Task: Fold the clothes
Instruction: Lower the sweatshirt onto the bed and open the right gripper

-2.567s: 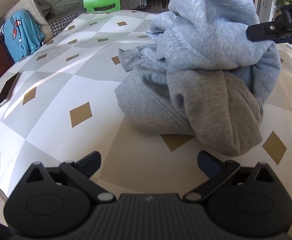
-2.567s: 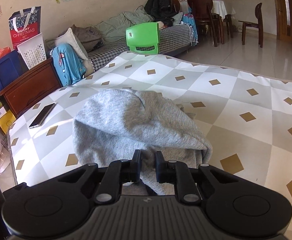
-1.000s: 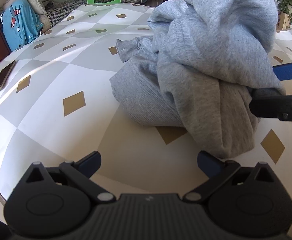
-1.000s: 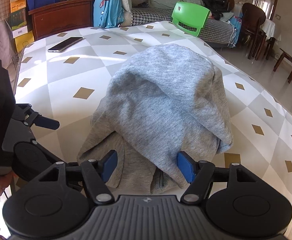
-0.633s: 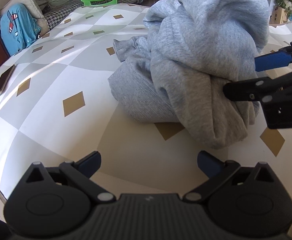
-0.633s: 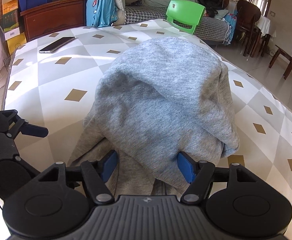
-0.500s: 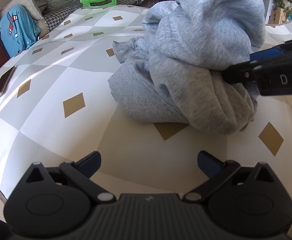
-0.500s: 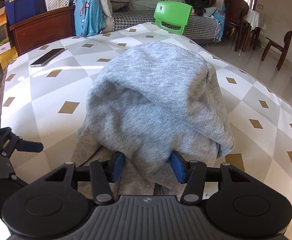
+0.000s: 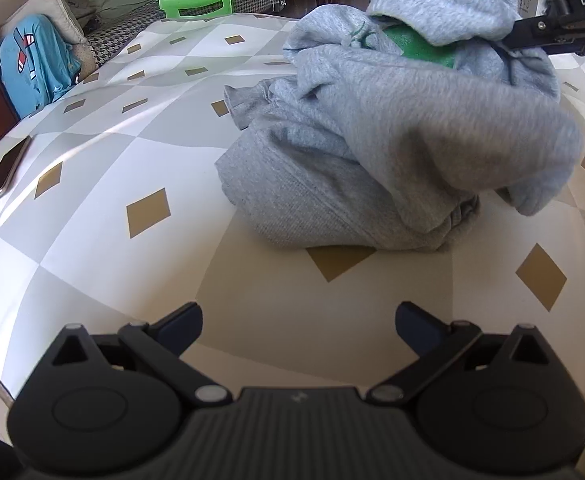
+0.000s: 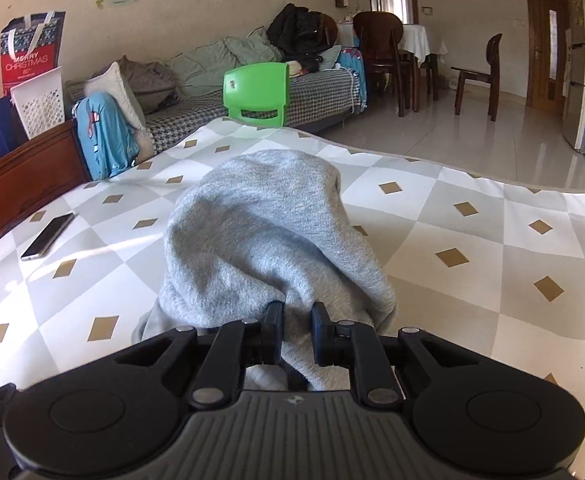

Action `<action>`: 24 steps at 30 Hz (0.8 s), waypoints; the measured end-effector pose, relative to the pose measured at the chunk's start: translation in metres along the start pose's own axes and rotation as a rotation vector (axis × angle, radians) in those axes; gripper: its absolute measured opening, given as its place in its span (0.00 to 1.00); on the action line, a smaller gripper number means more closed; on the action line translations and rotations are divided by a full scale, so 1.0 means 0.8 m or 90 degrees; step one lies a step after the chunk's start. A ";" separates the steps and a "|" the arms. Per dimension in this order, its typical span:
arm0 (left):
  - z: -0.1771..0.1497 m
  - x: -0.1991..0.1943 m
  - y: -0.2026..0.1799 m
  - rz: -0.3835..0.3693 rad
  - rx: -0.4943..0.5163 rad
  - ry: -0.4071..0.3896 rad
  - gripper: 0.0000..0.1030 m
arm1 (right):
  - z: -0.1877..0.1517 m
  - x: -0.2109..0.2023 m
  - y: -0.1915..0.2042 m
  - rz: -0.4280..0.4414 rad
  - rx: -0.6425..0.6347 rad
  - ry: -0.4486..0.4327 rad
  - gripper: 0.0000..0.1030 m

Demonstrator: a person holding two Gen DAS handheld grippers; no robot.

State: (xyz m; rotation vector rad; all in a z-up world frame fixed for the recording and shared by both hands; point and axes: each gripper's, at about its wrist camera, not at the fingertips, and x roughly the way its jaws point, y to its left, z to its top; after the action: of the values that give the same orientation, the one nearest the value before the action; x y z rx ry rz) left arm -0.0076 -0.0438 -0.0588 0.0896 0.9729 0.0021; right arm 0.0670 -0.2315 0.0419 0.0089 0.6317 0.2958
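A crumpled grey sweatshirt lies heaped on the diamond-patterned bed cover, with a green print showing near its top. In the right wrist view, my right gripper has its jaws closing, and its pads pinch a fold of the sweatshirt, holding that part raised. In the left wrist view, the right gripper reaches in from the upper right into the cloth. My left gripper hovers open in front of the heap, with nothing between its fingers.
A phone lies near the cover's left edge. A green plastic chair, a sofa with bedding and a wooden cabinet stand behind the bed. Dining chairs stand on the tiled floor to the right.
The right gripper's jaws closed on a fold of the sweatshirt, then rose and rolled with it. The top of the heap lifted and a green print came into view. The left gripper stayed put.
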 end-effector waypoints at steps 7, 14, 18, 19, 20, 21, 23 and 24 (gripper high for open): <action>0.001 0.004 -0.003 -0.006 -0.002 0.005 1.00 | 0.019 -0.005 -0.063 -0.117 0.110 -0.013 0.13; 0.002 0.005 -0.010 -0.018 0.000 0.002 1.00 | 0.021 -0.018 -0.093 -0.157 0.177 -0.024 0.38; 0.003 0.004 -0.013 -0.025 0.000 -0.003 1.00 | 0.018 -0.015 -0.089 -0.109 0.186 -0.006 0.44; 0.003 0.004 -0.014 -0.027 0.000 -0.003 1.00 | 0.017 -0.012 -0.086 -0.098 0.185 0.002 0.45; 0.004 0.004 -0.014 -0.030 0.000 -0.004 1.00 | 0.016 -0.008 -0.085 -0.088 0.185 0.011 0.46; 0.004 0.003 -0.014 -0.031 -0.001 -0.005 1.00 | 0.014 -0.006 -0.083 -0.079 0.186 0.019 0.46; 0.004 0.001 -0.015 -0.034 -0.003 -0.007 1.00 | 0.011 -0.002 -0.079 -0.066 0.188 0.030 0.47; 0.005 0.001 -0.014 -0.035 -0.006 -0.008 1.00 | 0.010 -0.001 -0.078 -0.059 0.189 0.035 0.48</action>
State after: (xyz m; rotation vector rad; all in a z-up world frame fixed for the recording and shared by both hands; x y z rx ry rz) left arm -0.0046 -0.0552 -0.0580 0.0546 0.9630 -0.0443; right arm 0.0878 -0.2907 0.0424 0.2571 0.7243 0.1115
